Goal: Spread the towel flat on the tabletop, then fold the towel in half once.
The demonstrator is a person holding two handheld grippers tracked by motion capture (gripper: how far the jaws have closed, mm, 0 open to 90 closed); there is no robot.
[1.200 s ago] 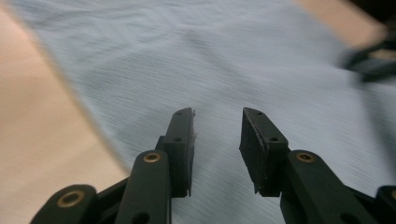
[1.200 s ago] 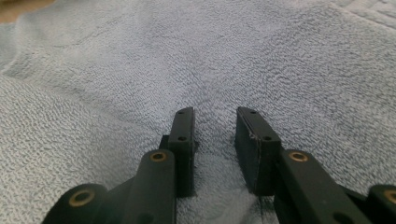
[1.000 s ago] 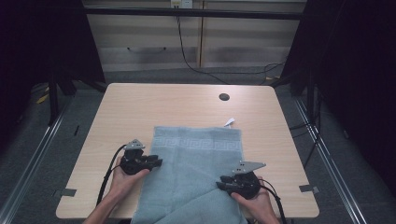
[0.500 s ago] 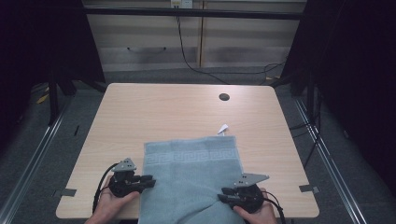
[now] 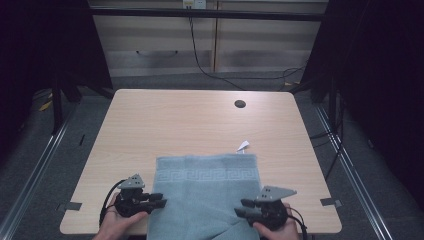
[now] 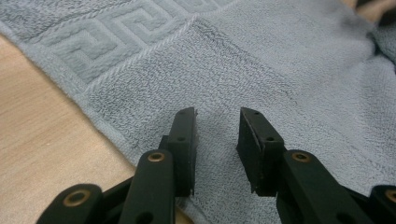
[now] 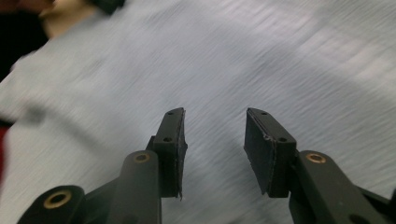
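The desk (image 5: 190,125) is a pale wood top with rounded corners, bare over its far half. The grey-blue towel (image 5: 205,195) lies flat on the near half, toward 6 o'clock, its near end running over the desk's front edge. A woven key-pattern band crosses the towel near its far hem, and a small white tag (image 5: 243,146) sticks out from the far right corner, at about 1 o'clock of the cloth. A dark round hole (image 5: 240,104) sits in the desk toward 1 o'clock, well apart from the towel.

The person's left hand (image 5: 117,222) comes in from the bottom edge at 7 o'clock. It holds the left hand-held gripper (image 5: 159,201) level, its tips pointing toward 3 o'clock over the towel's left edge. In the left gripper view the left hand-held gripper (image 6: 217,135) has its jaws parted above the pile, with nothing pinched between them; they have just been opening.

The right hand (image 5: 277,227) enters at 5 o'clock and aims the right hand-held gripper (image 5: 241,207) toward 9 o'clock over the towel's right side, so the two tools face each other across the cloth. In the blurred right gripper view the right hand-held gripper (image 7: 214,140) is released too, its jaws having just been opening, with towel showing through the gap.
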